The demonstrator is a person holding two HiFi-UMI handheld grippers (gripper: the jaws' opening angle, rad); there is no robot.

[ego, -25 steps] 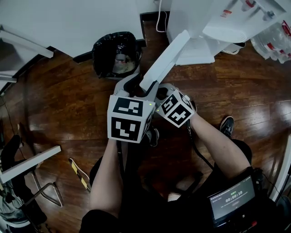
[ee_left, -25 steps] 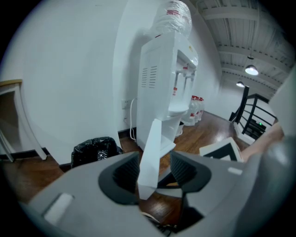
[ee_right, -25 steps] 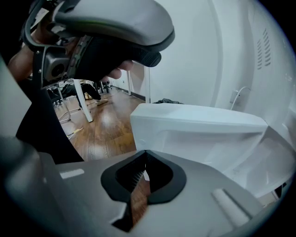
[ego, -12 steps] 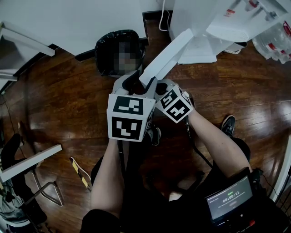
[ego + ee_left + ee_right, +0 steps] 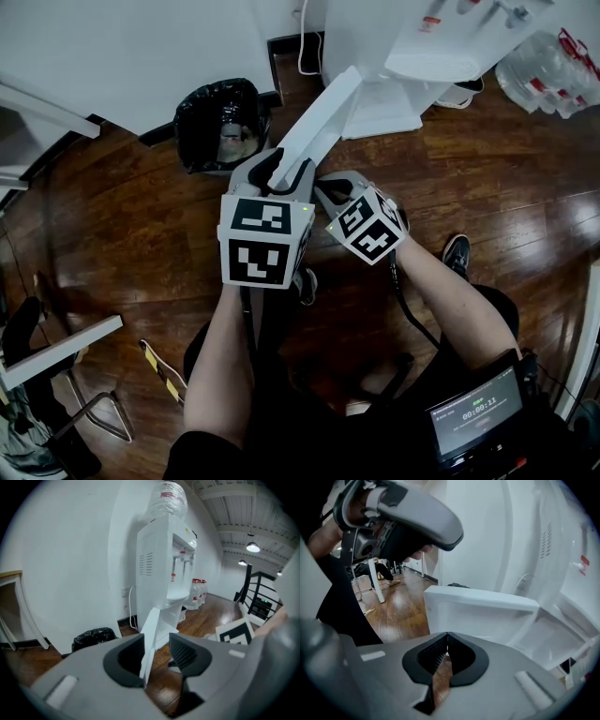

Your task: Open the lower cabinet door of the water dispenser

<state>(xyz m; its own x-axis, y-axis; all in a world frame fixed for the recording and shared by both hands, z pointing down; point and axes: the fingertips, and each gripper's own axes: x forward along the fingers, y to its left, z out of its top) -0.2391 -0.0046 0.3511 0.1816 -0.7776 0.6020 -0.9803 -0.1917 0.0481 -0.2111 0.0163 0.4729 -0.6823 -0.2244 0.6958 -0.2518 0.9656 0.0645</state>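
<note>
The white water dispenser [image 5: 375, 37] stands against the wall, and its lower cabinet door [image 5: 314, 127] is swung out towards me. My left gripper [image 5: 281, 169] straddles the free edge of that door [image 5: 152, 634]. Its jaws have just been closing. The edge lies against the left jaw, with a gap still showing to the right one. My right gripper [image 5: 323, 183] hovers just right of the left one, shut and empty. In the right gripper view it [image 5: 447, 641] faces the door's inner side [image 5: 483, 616] without touching it.
A bin with a black bag [image 5: 217, 122] sits left of the dispenser, by the wall. Water bottles [image 5: 553, 66] are stacked at the far right. A white cord [image 5: 305, 47] hangs behind the dispenser. A white table leg [image 5: 56, 347] and my shoe [image 5: 457, 253] are on the wooden floor.
The right gripper has drawn back a little from the door, to the right. The left gripper stays at the door's free edge. The whole scene sits slightly further left in the head view.
</note>
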